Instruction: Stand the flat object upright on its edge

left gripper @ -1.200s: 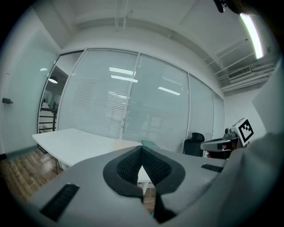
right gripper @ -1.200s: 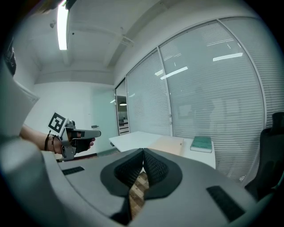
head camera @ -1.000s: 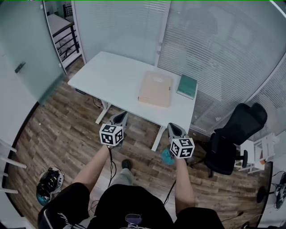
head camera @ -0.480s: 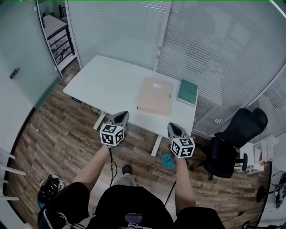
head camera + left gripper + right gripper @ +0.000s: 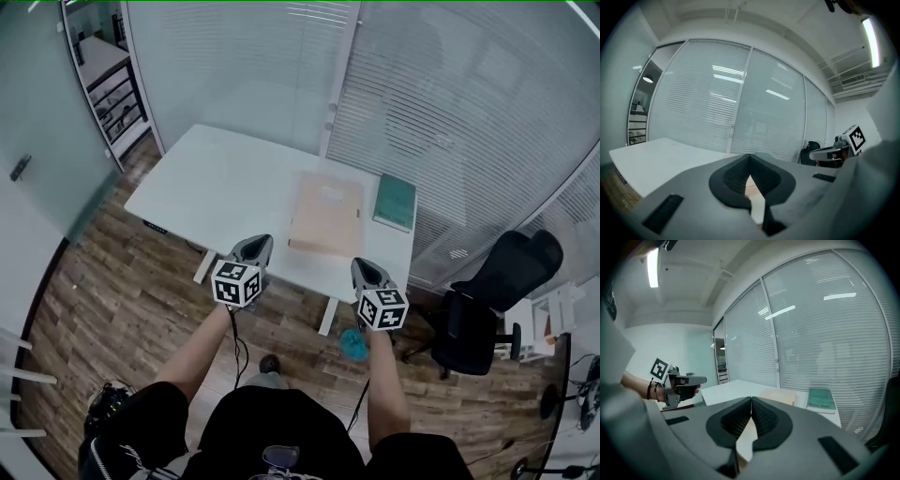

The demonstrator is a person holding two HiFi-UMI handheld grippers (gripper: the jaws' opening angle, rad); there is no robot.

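Wood floor (image 5: 112,281), white desk (image 5: 216,187), blinds (image 5: 469,103)

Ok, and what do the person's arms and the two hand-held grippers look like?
The left hand-held gripper and right hand-held gripper have grey bodies with dark textured pads; each carries a white cube with black square markers. A thin black cable hangs from the left one. The person wears black short sleeves.

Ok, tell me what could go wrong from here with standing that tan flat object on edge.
1. The tan flat object lies flat on the table, so a jaw may fail to get under an edge and push it along instead.
2. The green book lies close beside it near the table's edge; a sliding or tipping object could knock it off.
3. The left gripper and right gripper are shut and must open first.
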